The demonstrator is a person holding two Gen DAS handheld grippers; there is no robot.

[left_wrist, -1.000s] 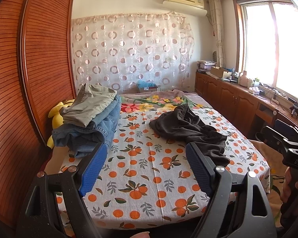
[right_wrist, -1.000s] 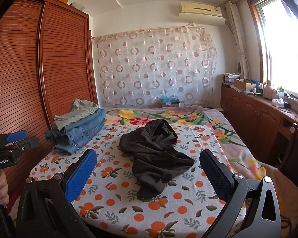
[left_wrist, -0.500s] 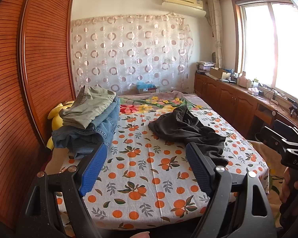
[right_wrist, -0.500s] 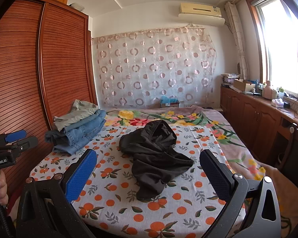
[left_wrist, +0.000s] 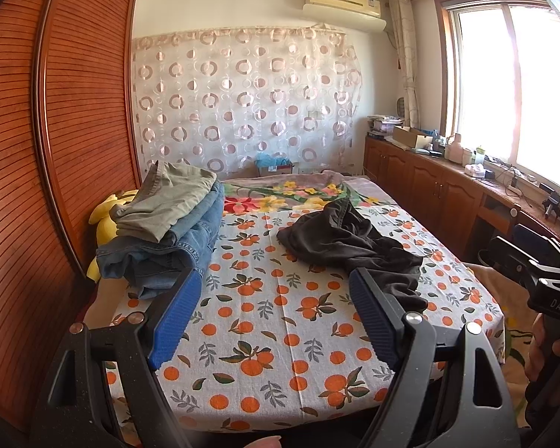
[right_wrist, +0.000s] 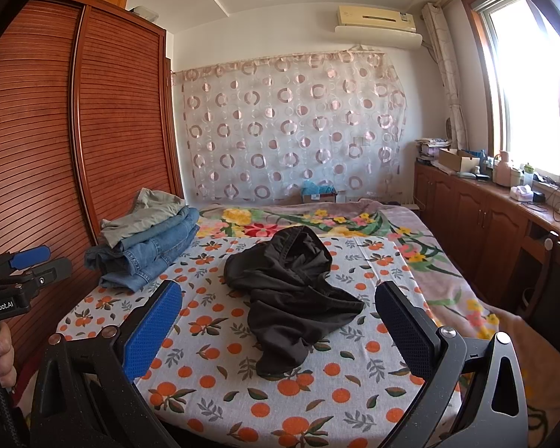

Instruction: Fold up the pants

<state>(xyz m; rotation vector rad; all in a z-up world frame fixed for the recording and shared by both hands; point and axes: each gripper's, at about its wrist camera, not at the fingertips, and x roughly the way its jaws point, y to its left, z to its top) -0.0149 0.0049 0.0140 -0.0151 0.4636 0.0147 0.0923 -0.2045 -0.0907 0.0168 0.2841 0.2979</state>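
Crumpled black pants point(left_wrist: 349, 248) lie on the orange-print bed sheet point(left_wrist: 272, 321), right of centre in the left wrist view and in the middle of the right wrist view point(right_wrist: 291, 295). My left gripper point(left_wrist: 276, 310) is open and empty, held above the near end of the bed, left of the pants. My right gripper point(right_wrist: 280, 321) is open and empty, with the pants lying beyond its fingers. Each gripper shows at the edge of the other's view.
A stack of folded jeans and khaki pants point(left_wrist: 168, 227) sits at the bed's left side by the wooden wardrobe point(left_wrist: 56, 149). A yellow plush toy point(left_wrist: 104, 220) lies behind the stack. Wooden cabinets point(left_wrist: 429, 194) with clutter line the right wall under the window.
Both grippers have drifted slightly; the views have tilted a little downward toward the bed. The pants have not moved and both grippers stay open.
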